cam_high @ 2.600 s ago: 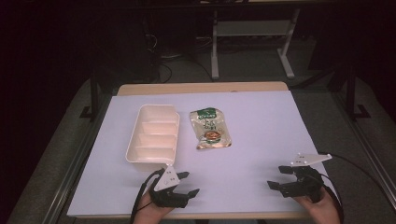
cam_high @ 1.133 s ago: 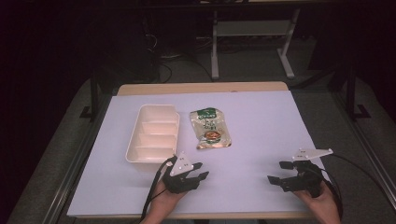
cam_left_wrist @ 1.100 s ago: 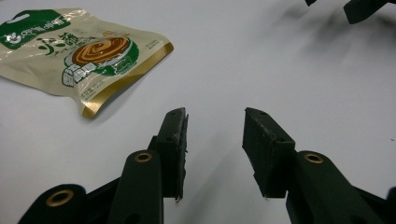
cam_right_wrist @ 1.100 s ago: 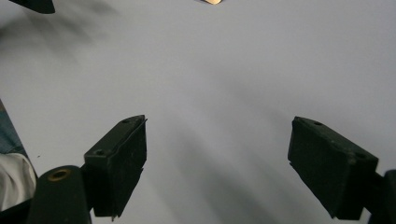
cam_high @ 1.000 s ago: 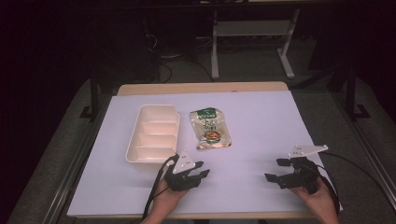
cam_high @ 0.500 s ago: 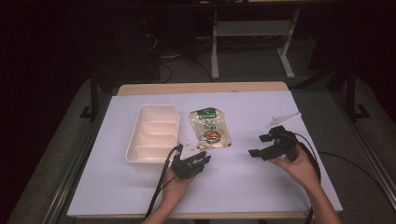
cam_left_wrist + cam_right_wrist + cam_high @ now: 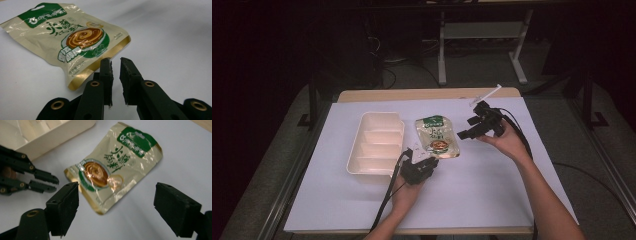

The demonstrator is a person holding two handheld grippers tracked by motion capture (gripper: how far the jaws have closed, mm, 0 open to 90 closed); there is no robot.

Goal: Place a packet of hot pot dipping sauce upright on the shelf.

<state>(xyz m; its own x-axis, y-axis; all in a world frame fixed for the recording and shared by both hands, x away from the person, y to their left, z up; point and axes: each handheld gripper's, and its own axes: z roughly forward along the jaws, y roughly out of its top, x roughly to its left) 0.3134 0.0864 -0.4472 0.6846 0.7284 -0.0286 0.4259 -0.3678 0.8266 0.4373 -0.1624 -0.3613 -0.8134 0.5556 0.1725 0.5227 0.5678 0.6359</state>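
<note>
Ahead of my left gripper (image 7: 115, 62), whose jaws are matt black with a rough pad texture, lies a glossy, crinkled foil pouch (image 7: 75, 42) on the smooth, matt white table cover (image 7: 175, 42).

Flat beige-and-green food pouch (image 7: 436, 136) (image 7: 72, 42) (image 7: 115, 167) on the white table cover, just beside the compartment tray (image 7: 377, 143)

One food pouch (image 7: 437, 136), cream and green with a bowl printed on it, lies at the table's centre; one cream compartment tray (image 7: 376, 143) sits at its 9 o'clock, with four compartments countable in the high view. Two grippers: the left gripper (image 7: 424, 162) at the pouch's 7 o'clock, the right gripper (image 7: 472, 127) at its 3 o'clock. One white-covered table (image 7: 492, 185)
</note>
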